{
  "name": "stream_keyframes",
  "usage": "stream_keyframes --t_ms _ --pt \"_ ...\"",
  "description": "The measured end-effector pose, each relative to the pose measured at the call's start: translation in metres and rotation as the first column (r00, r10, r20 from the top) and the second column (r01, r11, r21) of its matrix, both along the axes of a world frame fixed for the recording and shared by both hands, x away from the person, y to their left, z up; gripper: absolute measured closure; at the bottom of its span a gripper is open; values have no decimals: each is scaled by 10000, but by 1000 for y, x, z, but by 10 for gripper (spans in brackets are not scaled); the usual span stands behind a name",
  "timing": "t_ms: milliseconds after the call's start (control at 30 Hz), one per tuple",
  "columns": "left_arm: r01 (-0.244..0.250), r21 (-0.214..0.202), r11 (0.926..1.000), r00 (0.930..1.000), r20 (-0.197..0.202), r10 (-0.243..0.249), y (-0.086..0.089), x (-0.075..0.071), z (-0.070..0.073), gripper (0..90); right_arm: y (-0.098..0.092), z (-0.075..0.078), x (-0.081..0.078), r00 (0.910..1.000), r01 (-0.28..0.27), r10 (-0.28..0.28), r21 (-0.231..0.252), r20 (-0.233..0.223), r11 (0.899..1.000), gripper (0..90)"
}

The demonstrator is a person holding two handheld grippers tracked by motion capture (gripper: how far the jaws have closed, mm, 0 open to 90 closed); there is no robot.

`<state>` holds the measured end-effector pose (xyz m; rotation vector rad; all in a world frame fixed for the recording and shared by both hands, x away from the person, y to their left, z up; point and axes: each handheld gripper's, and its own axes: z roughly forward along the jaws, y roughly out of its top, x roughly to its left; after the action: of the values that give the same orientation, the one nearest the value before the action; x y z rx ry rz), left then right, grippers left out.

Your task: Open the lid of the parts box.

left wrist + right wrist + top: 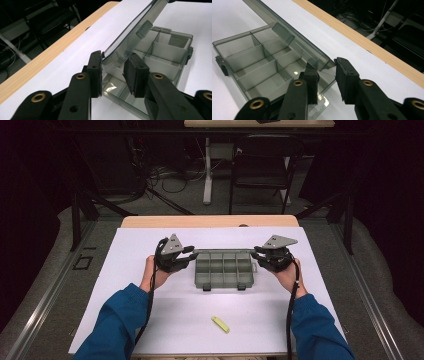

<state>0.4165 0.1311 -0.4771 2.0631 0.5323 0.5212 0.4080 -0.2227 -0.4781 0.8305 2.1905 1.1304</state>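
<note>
A translucent grey compartment box (222, 270) lies in the middle of the white sheet, its compartments bare. Its lid (222, 251) stands raised along the far side. My left gripper (191, 256) is at the box's left end and my right gripper (256, 255) at its right end. In the left gripper view the lid (130, 32) slants up from between the pads, and the left gripper (113, 72) is shut on its near corner. In the right gripper view the right gripper (327, 77) is shut on the other corner of the lid (294, 45), over the box (254, 65).
A small yellow piece (220, 324) lies on the white sheet (150, 320) near the front edge. The wooden table edge (210, 221) runs behind the sheet. Beyond it stand a dark chair (265, 165), a table leg and cables on the floor.
</note>
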Motion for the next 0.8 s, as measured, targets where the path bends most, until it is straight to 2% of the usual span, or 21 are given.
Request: stream_keyframes --t_ms 233,800 --pt "25 -24 10000 9999 -160 -25 1 6 0 695 1 4 4 9999 42 -43 -63 -115 10000 731" --pt "-40 15 10000 9998 -175 40 -1 16 4 711 1 11 14 9996 67 -71 -137 -284 9999 754"
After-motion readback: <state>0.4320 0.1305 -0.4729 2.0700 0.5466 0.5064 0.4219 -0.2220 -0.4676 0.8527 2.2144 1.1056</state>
